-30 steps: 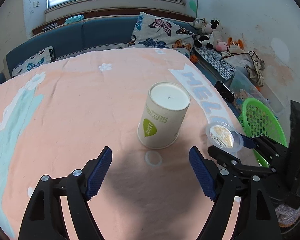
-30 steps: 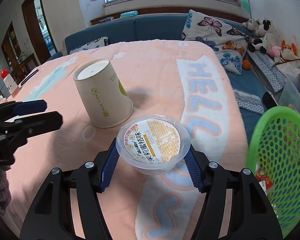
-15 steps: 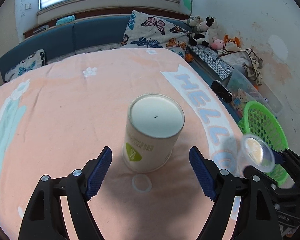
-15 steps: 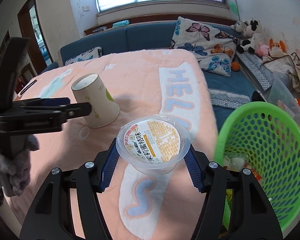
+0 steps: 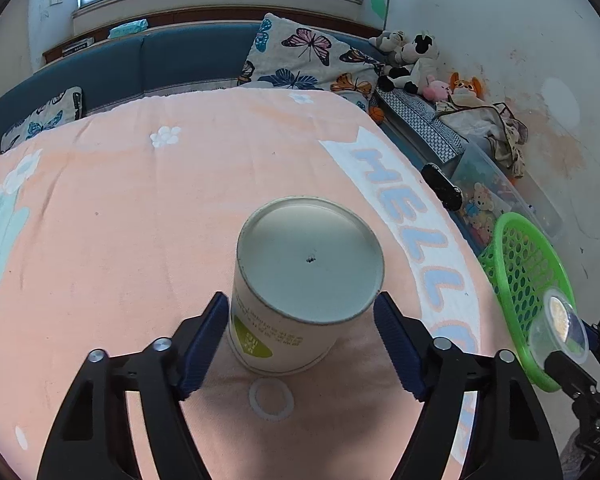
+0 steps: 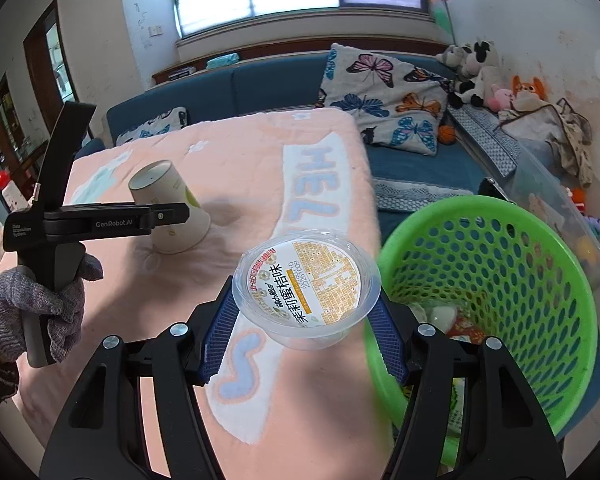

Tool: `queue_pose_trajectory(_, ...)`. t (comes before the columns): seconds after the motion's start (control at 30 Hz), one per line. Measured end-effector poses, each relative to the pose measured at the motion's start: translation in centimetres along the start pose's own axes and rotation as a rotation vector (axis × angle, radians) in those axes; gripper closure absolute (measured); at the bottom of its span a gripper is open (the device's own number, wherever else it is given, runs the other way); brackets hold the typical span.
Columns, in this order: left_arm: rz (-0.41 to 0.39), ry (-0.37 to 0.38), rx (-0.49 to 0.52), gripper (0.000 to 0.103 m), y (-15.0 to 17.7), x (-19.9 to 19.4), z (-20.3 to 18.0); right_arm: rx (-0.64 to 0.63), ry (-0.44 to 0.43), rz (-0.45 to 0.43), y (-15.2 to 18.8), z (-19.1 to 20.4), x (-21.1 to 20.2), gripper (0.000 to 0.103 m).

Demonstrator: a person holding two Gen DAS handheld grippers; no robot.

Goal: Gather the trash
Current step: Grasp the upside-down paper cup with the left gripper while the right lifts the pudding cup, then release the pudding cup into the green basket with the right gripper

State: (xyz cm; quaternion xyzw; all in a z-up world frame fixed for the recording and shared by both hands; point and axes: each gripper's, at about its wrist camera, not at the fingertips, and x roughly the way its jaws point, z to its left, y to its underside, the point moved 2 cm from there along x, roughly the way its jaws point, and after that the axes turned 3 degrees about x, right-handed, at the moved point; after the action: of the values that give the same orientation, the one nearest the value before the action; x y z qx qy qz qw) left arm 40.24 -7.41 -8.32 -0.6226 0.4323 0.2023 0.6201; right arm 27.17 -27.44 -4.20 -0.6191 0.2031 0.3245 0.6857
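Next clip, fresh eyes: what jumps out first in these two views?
The clear jelly cup with its printed foil lid, clamped in the right gripper in the air at the rim of the green basket, which already holds some trash. Next, the upside-down paper cup on the peach blanket, with the left gripper open around it, pads on either side.

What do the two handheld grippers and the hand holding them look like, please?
Both the left gripper and the right gripper have matte black forked arms, silver screws and ribbed blue finger pads. The left one reads "GenRobot.AI". A grey knitted glove covers the hand.
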Motion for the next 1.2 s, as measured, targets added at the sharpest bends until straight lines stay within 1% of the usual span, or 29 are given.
queue_pose_trajectory(0.13, 0.007, 0.003, -0.013, 0.032, 0.0, 0.4, 0.2, 0.010, 0.014, -0.003, 0.2, -0.7, -0.5, 0.040)
queue_pose_trajectory(0.17, 0.006, 0.004, -0.014, 0.034, 0.0, 0.5, 0.2, 0.013, 0.016, -0.004, 0.2, -0.9, -0.6, 0.040)
queue_pose_trajectory(0.2, 0.006, 0.003, -0.012, 0.038, 0.0, 0.5, 0.2, 0.017, 0.020, -0.004, 0.3, -1.1, -0.7, 0.040)
queue_pose_trajectory(0.23, 0.007, 0.002, -0.009, 0.040, 0.0, 0.5, 0.1, 0.020, 0.024, -0.004, 0.3, -1.4, -0.7, 0.040)
queue_pose_trajectory(0.43, -0.005, 0.005, -0.015, 0.041, 0.0, 0.1, 0.0, 0.043, 0.054, -0.005, 0.6, -3.0, -1.4, 0.040)
queue_pose_trajectory(0.6, -0.028, 0.011, 0.012, 0.042, -0.1, -1.2, -0.8, 0.074, 0.087, -0.008, 0.9, -5.2, -2.0, 0.040)
queue_pose_trajectory(0.87, -0.085, 0.051, 0.074, 0.042, -0.6, -4.5, -3.3, 0.143, 0.183, -0.002, 1.3, -10.4, -3.2, 0.040)
queue_pose_trajectory(1.1, -0.110, 0.092, 0.126, 0.042, -0.8, -6.1, -6.6, 0.192, 0.239, 0.017, 2.2, -13.9, -3.4, 0.040)
queue_pose_trajectory(1.2, -0.114, 0.112, 0.136, 0.042, -0.9, -6.4, -7.8, 0.214, 0.251, 0.030, 2.5, -15.0, -3.0, 0.039)
